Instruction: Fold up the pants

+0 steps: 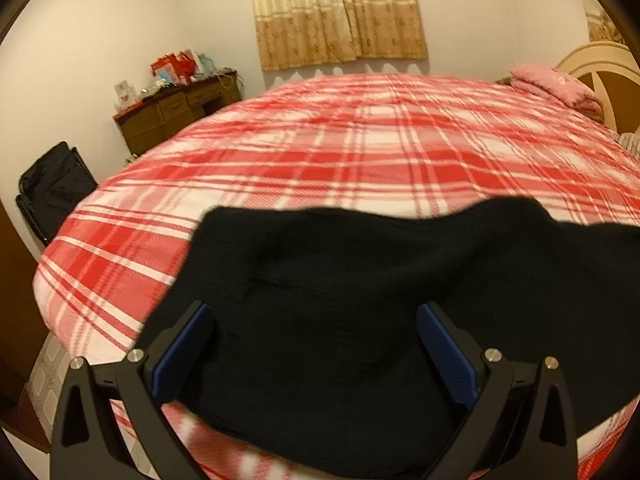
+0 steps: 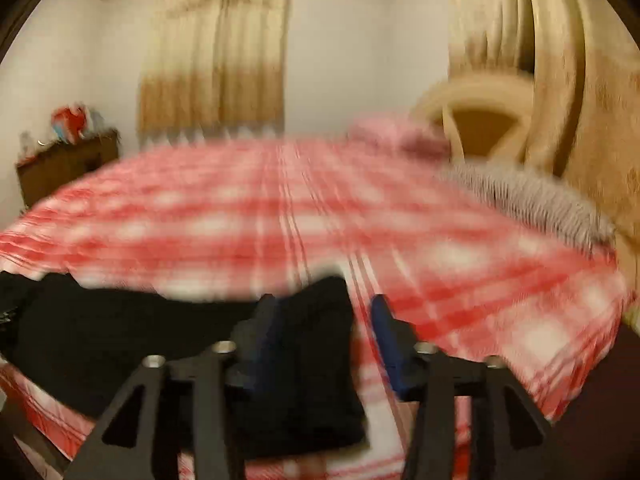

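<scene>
Black pants (image 1: 360,288) lie on the near edge of a bed with a red and white plaid cover (image 1: 360,148). My left gripper (image 1: 312,320) is open, its blue-padded fingers spread wide over the pants, with nothing held. In the blurred right wrist view the pants (image 2: 120,332) stretch to the left, and one end (image 2: 320,344) lies between the fingers. My right gripper (image 2: 324,312) is open, with the left pad (image 2: 266,336) against the cloth and the right pad (image 2: 386,336) over the bed cover (image 2: 440,264).
A pink pillow (image 1: 556,84) and a cream headboard (image 1: 600,76) are at the far right. A striped pillow (image 2: 528,196) lies near the headboard. A brown dresser (image 1: 176,112) and a black bag (image 1: 56,184) stand at the left wall. Curtains (image 1: 336,12) hang behind the bed.
</scene>
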`<state>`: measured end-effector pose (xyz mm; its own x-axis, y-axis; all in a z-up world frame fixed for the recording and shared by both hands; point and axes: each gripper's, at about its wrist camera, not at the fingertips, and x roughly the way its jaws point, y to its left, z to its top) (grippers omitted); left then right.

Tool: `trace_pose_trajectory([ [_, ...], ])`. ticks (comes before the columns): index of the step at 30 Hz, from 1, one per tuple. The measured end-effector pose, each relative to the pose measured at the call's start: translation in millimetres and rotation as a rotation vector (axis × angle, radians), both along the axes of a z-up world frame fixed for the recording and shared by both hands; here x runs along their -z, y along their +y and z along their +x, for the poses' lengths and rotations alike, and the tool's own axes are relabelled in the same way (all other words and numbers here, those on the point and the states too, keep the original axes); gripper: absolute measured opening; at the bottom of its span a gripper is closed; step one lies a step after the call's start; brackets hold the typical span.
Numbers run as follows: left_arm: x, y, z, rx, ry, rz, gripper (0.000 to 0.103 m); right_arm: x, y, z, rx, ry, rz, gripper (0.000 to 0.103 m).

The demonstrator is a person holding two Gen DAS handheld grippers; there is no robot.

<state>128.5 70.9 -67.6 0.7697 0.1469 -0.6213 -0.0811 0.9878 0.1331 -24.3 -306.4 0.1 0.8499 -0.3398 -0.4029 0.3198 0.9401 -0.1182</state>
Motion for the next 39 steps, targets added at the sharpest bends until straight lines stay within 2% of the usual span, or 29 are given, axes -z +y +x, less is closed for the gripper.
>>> trace_pose_trajectory([
  [2,-7,12,-2,-0.016,-0.023,-0.002,0.103,3,24,16,-0.129,0.048,-0.005,0.056],
  [7,-24,60,-9,-0.106,-0.061,0.018,0.103,40,71,63,-0.287,0.126,0.102,0.056],
  [9,-28,86,-13,-0.165,-0.070,0.016,0.103,66,84,83,-0.343,0.221,0.169,0.056],
  [10,-29,93,-14,-0.182,-0.074,0.010,0.103,79,91,91,-0.341,0.273,0.157,0.058],
  [13,-31,120,-19,-0.242,-0.088,-0.018,0.103,74,110,82,-0.356,0.259,0.036,0.063],
  [14,-31,125,-20,-0.249,-0.093,-0.036,0.103,67,109,77,-0.377,0.241,0.052,0.063],
  [16,-26,128,-19,-0.226,-0.081,-0.097,0.103,45,102,61,-0.410,0.136,0.116,0.063],
  [18,-20,122,-17,-0.198,-0.065,-0.140,0.102,31,98,51,-0.407,0.095,0.137,0.063],
  [22,1,99,-12,-0.136,0.004,-0.203,0.083,22,95,50,-0.408,0.093,0.223,0.063],
  [24,11,87,-10,-0.116,0.022,-0.227,0.082,28,90,53,-0.406,0.115,0.287,0.063],
  [26,13,80,-8,-0.111,0.022,-0.205,0.082,35,92,60,-0.408,0.141,0.311,0.063],
  [28,14,81,-7,-0.121,0.026,-0.230,0.081,38,93,59,-0.410,0.147,0.318,0.063],
  [29,13,81,-7,-0.118,0.023,-0.240,0.077,37,94,57,-0.411,0.143,0.319,0.063],
  [30,13,79,-6,-0.090,0.028,-0.255,0.064,36,93,56,-0.409,0.136,0.319,0.063],
  [31,11,78,-6,-0.069,0.032,-0.260,0.057,34,92,55,-0.405,0.130,0.318,0.063],
  [33,10,78,-7,-0.059,0.028,-0.266,0.050,30,90,54,-0.400,0.117,0.319,0.063],
  [35,9,81,-7,-0.042,0.025,-0.313,0.034,25,86,51,-0.392,0.097,0.324,0.063],
  [36,7,83,-8,-0.032,0.025,-0.349,0.029,23,85,49,-0.389,0.089,0.325,0.063],
  [39,1,85,-9,-0.040,0.019,-0.388,0.025,19,82,48,-0.385,0.078,0.327,0.063],
])
